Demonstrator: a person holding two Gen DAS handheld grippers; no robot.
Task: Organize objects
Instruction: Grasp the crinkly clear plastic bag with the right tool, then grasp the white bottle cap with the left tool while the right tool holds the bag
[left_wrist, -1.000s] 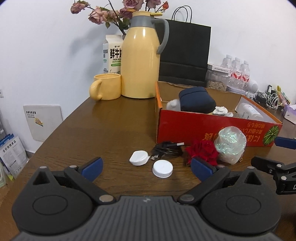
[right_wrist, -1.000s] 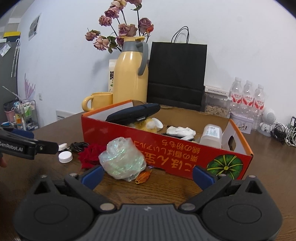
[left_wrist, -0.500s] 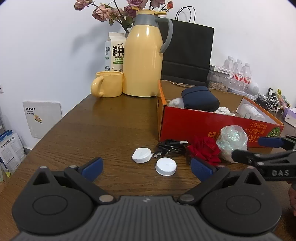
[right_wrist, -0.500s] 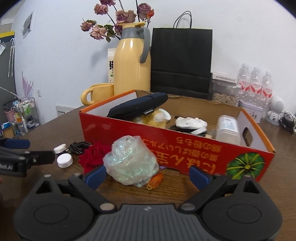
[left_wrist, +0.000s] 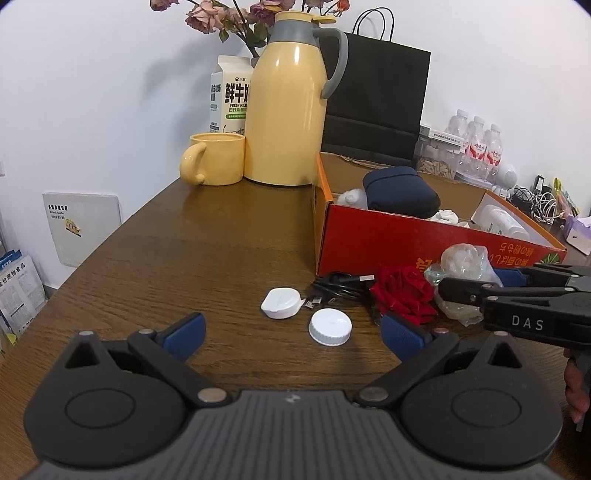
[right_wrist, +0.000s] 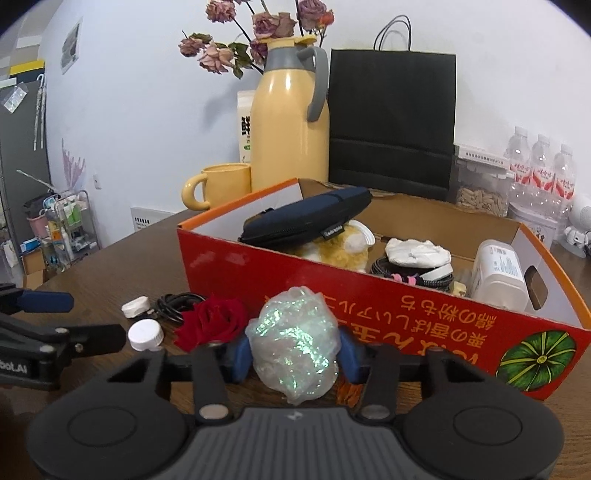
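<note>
My right gripper (right_wrist: 293, 356) is shut on a crumpled iridescent plastic wrap (right_wrist: 295, 349) on the table in front of the red cardboard box (right_wrist: 369, 299); the wrap also shows in the left wrist view (left_wrist: 463, 266). A red rose (right_wrist: 212, 323), a black cable (right_wrist: 177, 302), a white round cap (right_wrist: 145, 334) and a white flat case (right_wrist: 136, 306) lie to its left. My left gripper (left_wrist: 293, 330) is open and empty, hovering just before the cap (left_wrist: 330, 326) and case (left_wrist: 280, 303). The box holds a navy pouch (right_wrist: 306, 219), a white bottle (right_wrist: 498, 273) and other items.
A yellow thermos (left_wrist: 286, 107), yellow mug (left_wrist: 214, 158), milk carton (left_wrist: 229, 99) and black paper bag (left_wrist: 373, 103) stand at the back of the wooden table (left_wrist: 207, 251). Water bottles (right_wrist: 541, 173) and a seed jar (right_wrist: 480, 184) are at the back right.
My right gripper moved forward and closed its fingers on the plastic wrap. My left gripper edged slightly forward and stays open.
</note>
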